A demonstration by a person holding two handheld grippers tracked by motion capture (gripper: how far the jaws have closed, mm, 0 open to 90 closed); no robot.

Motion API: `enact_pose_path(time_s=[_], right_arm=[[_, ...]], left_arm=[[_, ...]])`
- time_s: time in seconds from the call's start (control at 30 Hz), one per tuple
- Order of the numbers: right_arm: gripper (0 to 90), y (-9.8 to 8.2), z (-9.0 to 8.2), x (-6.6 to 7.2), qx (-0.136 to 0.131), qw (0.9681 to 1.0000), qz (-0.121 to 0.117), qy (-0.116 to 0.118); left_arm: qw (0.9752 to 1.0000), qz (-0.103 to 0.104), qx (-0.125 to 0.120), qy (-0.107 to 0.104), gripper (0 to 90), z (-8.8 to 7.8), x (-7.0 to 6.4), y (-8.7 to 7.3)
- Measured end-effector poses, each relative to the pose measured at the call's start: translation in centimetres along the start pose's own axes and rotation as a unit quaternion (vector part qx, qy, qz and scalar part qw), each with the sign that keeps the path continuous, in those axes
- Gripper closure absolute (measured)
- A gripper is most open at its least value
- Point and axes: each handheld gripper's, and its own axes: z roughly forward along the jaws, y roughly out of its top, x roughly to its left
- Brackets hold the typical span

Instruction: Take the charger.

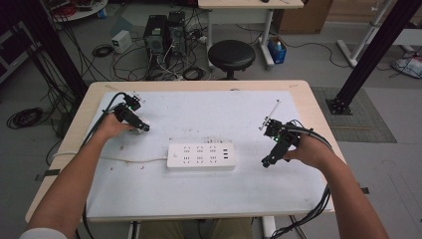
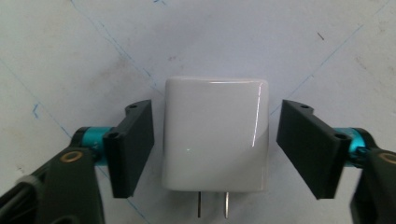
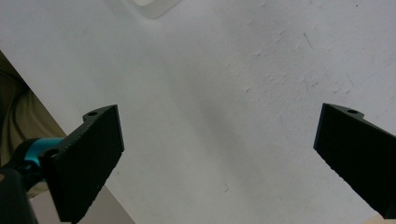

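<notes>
A white power strip (image 1: 201, 156) lies in the middle of the white mat, its cord running off to the left. A white plug adapter (image 2: 215, 133) with two metal prongs lies flat on the mat between the jaws of my left gripper (image 2: 215, 147); the jaws stand open on either side of it with small gaps. In the high view the left gripper (image 1: 142, 125) sits at the mat's left, over the adapter (image 1: 144, 123). My right gripper (image 3: 219, 158) hangs open above bare mat at the right (image 1: 267, 160), with nothing between its jaws.
A corner of the power strip (image 3: 152, 6) shows at the top of the right gripper view. The mat's near edge (image 3: 93, 154) runs close to the right gripper. Beyond the table (image 1: 318, 119) stand a black stool (image 1: 231, 55) and computers with cables (image 1: 164, 35).
</notes>
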Motion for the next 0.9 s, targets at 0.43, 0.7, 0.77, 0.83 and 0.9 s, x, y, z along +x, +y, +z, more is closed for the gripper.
enact_pose_path(time_s=[0.43, 0.7, 0.77, 0.83, 0.9], right_arm=[[1.2, 0.1, 0.1, 0.1, 0.002, 1.0, -0.003, 0.002], [1.3, -0.1, -0.1, 0.0, -0.005, 1.0, 0.005, -0.004], [1.3, -0.1, -0.2, 0.0, -0.014, 0.9999, 0.0, -0.006], [1.3, -0.1, -0.3, 0.0, -0.015, 0.9998, 0.003, -0.007], [1.3, 0.0, -0.3, 0.1, -0.02, 0.9998, 0.006, -0.006]], left_arm=[[0.9999, 0.01, -0.002, 0.009, 42.4, -0.1, 0.0, -0.2], [0.999, 0.03, -0.03, 0.011, 42.5, -2.4, -1.2, -0.1], [0.9986, 0.035, -0.038, 0.013, 42.5, -3.4, -1.9, -0.1], [0.9979, 0.041, -0.046, 0.017, 42.5, -4.6, -2.7, -0.1], [0.9972, 0.045, -0.056, 0.02, 42.5, -5.8, -3.5, -0.1]])
